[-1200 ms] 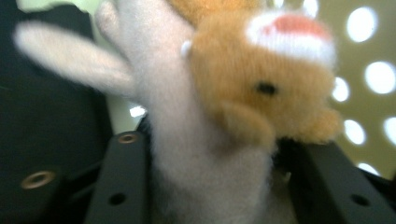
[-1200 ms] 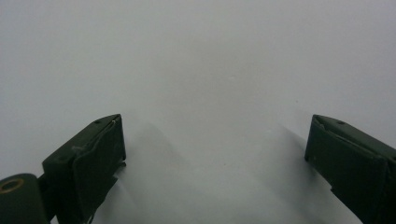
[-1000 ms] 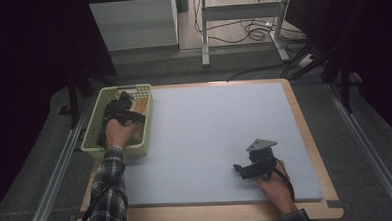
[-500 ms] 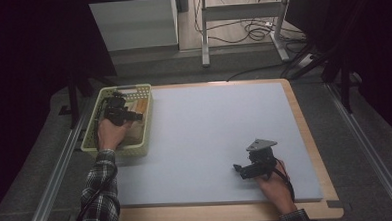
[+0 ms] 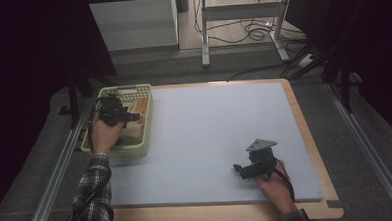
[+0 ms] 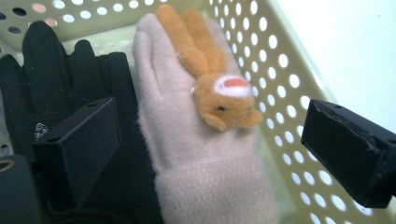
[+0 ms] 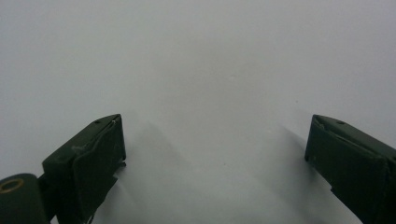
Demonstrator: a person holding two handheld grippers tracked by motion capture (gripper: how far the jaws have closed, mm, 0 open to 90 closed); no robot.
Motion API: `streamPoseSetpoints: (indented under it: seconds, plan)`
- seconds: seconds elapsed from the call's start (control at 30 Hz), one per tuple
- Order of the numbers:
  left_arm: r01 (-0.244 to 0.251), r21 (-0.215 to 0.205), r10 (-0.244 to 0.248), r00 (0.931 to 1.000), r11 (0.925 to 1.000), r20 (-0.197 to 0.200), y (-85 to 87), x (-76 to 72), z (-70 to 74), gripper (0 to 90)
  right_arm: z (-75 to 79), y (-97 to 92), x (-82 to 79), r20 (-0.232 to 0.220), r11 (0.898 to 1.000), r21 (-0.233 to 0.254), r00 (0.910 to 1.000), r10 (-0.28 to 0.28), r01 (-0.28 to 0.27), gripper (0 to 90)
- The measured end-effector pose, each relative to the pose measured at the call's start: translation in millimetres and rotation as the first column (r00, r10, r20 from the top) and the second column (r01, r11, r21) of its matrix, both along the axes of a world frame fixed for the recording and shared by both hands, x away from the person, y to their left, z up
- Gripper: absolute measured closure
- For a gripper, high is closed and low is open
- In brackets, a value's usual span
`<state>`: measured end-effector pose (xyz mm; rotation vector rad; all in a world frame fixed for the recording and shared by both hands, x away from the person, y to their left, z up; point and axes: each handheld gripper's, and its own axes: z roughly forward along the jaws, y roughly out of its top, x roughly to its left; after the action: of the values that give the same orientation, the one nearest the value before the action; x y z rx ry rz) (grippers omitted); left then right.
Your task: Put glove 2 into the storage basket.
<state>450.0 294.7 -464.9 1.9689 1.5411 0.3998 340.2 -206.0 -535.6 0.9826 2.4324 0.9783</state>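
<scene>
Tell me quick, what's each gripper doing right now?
Left gripper: just opened, holding nothing, over the beige glove in the basket.
Right gripper: open, empty.

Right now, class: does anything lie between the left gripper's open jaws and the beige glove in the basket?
Nothing visible. The left gripper hangs open above the beige glove, its jaws having just been opening with nothing pressed between them. A plush toy lies on the glove's fingers; a black glove lies beside it in the basket.

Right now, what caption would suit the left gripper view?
Open left gripper above a beige glove with plush rabbit, beside a black glove, in a basket.
</scene>
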Motion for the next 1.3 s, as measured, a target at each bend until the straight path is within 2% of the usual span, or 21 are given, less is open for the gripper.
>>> streamPoseSetpoints:
  seconds: [0.23,0.4,0.47,0.67,0.8,0.93,1.03,1.07,1.13,1.2,1.27,1.3]
  plan:
    - [0.043,-0.008,-0.042,0.9977,0.9991,0.053,-1.2,-14.0,9.1,2.7,0.0,0.0,0.0,0.0,1.0,0.0,1.0,0.0,0.0,4.7]
    - [0.087,-0.012,-0.086,0.9914,0.9961,0.098,-8.3,-25.7,16.0,2.5,0.2,0.1,0.0,0.001,1.0,-0.001,1.0,0.001,-0.001,4.8]
    - [0.106,-0.009,-0.105,0.9882,0.9943,0.112,-12.3,-30.0,18.4,2.4,0.2,0.1,0.1,0.001,1.0,-0.001,1.0,0.001,-0.001,4.8]
    - [0.182,-0.007,-0.179,0.9703,0.9832,0.163,-31.5,-48.8,27.0,2.0,0.5,0.1,0.1,0.0,1.0,-0.003,1.0,0.001,-0.001,4.7]
    - [0.242,-0.001,-0.237,0.9497,0.9702,0.205,-50.8,-64.5,30.7,1.1,0.6,0.2,0.1,0.0,1.0,-0.003,1.0,0.001,-0.001,4.7]
    - [0.314,0.018,-0.31,0.921,0.9491,0.236,-75.1,-82.1,28.4,0.5,0.7,0.2,0.0,0.0,1.0,-0.004,1.0,0.001,-0.001,4.8]
    - [0.378,0.017,-0.369,0.8929,0.9258,0.258,-96.1,-97.9,20.9,0.4,0.8,0.3,-0.2,-0.002,1.0,-0.004,1.0,-0.001,0.001,4.8]
    - [0.395,0.021,-0.387,0.8855,0.9184,0.257,-101.4,-101.8,18.1,0.3,0.7,0.2,0.0,0.0,1.0,-0.004,1.0,0.001,-0.001,4.8]
    - [0.439,0.039,-0.434,0.8629,0.8974,0.259,-116.9,-112.5,6.7,0.3,0.8,0.2,-0.2,0.0,1.0,-0.004,1.0,0.0,0.0,4.8]
    - [0.476,0.059,-0.475,0.8439,0.8775,0.25,-128.8,-120.7,-6.3,0.0,0.7,0.3,-0.2,0.002,1.0,-0.005,1.0,0.001,-0.001,4.7]
    - [0.488,0.071,-0.49,0.8374,0.87,0.243,-136.8,-126.4,-19.0,0.0,0.7,0.3,-0.2,0.002,1.0,-0.005,1.0,0.001,-0.001,4.8]
    - [0.499,0.074,-0.502,0.8341,0.8635,0.23,-141.4,-129.4,-28.3,0.0,0.7,0.3,-0.2,0.002,1.0,-0.005,1.0,0.001,-0.001,4.8]
